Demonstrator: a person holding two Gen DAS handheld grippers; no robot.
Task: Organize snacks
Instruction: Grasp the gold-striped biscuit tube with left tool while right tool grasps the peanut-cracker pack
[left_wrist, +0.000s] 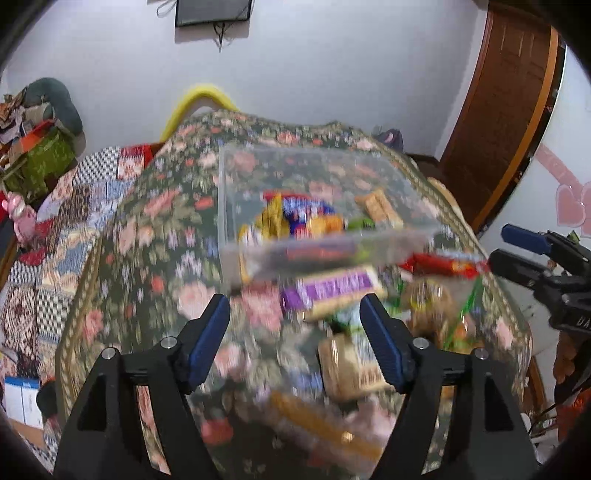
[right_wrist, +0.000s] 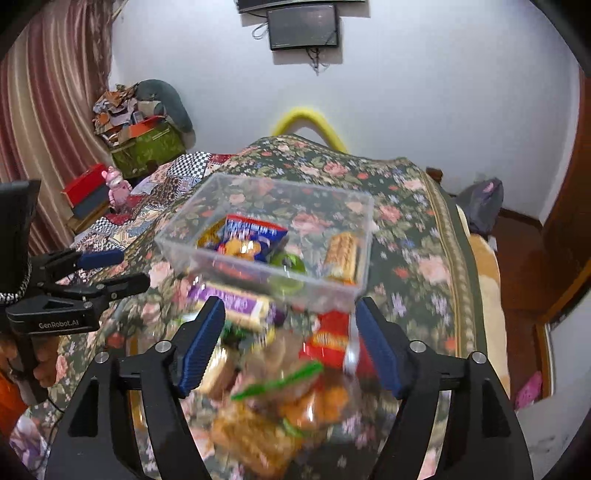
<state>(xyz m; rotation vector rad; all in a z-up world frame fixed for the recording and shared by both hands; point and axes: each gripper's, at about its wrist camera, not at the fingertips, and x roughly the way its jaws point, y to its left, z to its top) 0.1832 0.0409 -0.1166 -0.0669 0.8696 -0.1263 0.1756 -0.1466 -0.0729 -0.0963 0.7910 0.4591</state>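
Clear plastic bin (right_wrist: 221, 254) sits on the floral-covered bench (right_wrist: 417, 236), holding a blue chip bag (right_wrist: 255, 236), a biscuit pack (right_wrist: 341, 254) and something green. Loose packets, among them a purple bar (right_wrist: 236, 299), lie just before it: light, crinkly, probably slippery, best pinched across the middle. Left gripper (left_wrist: 295, 332) and right gripper (right_wrist: 288, 336) are released, empty.

A wall screen (right_wrist: 303, 27) hangs above the floral bedspread (right_wrist: 406, 221).

Even indoor light, heavy motion blur below, fisheye bending with dark corners.
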